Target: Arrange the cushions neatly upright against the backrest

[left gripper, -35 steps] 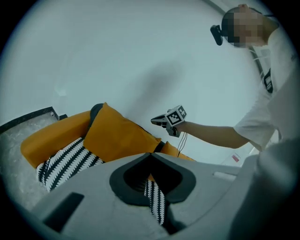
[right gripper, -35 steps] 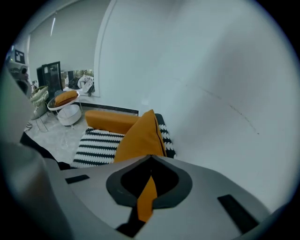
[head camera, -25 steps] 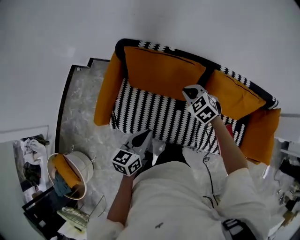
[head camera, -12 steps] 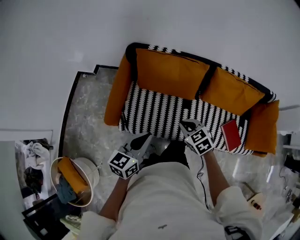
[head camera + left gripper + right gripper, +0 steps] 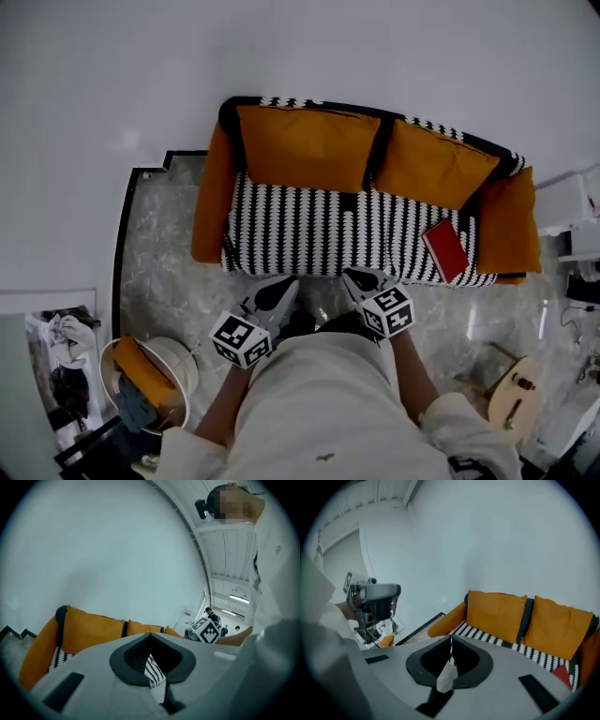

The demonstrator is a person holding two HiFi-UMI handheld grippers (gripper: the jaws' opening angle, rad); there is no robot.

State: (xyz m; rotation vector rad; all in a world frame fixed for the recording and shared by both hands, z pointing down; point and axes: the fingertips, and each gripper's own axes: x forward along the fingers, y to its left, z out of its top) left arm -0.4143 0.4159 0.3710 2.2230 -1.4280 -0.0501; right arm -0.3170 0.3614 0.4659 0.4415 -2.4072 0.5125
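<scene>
Both orange cushions stand upright on the sofa (image 5: 319, 230), against its backrest (image 5: 300, 101). The left cushion (image 5: 302, 148) fills the sofa's left half and the right cushion (image 5: 429, 167) its right half, with a dark strip of backrest showing between them. The left gripper (image 5: 284, 287) and right gripper (image 5: 357, 277) hang just in front of the sofa's front edge, clear of it, each with its fingers clenched together on nothing.

The task looks close to done, so the main risk, as I judge it, is undoing it. The right cushion sits slightly skewed compared with the left. A nudge with clenched fingers high on its face could tip it forward onto the sofa's seat rather than square it. Soft stuffing gives under a point push, so the push may leave a dent instead of shifting the cushion. Pinching only the cover could drag the cushion away from the backrest. A red book (image 5: 446, 249) lies on the sofa's seat toward its right end, near the front edge. A low reach by the right gripper toward the right cushion could sweep it onto the floor.
</scene>
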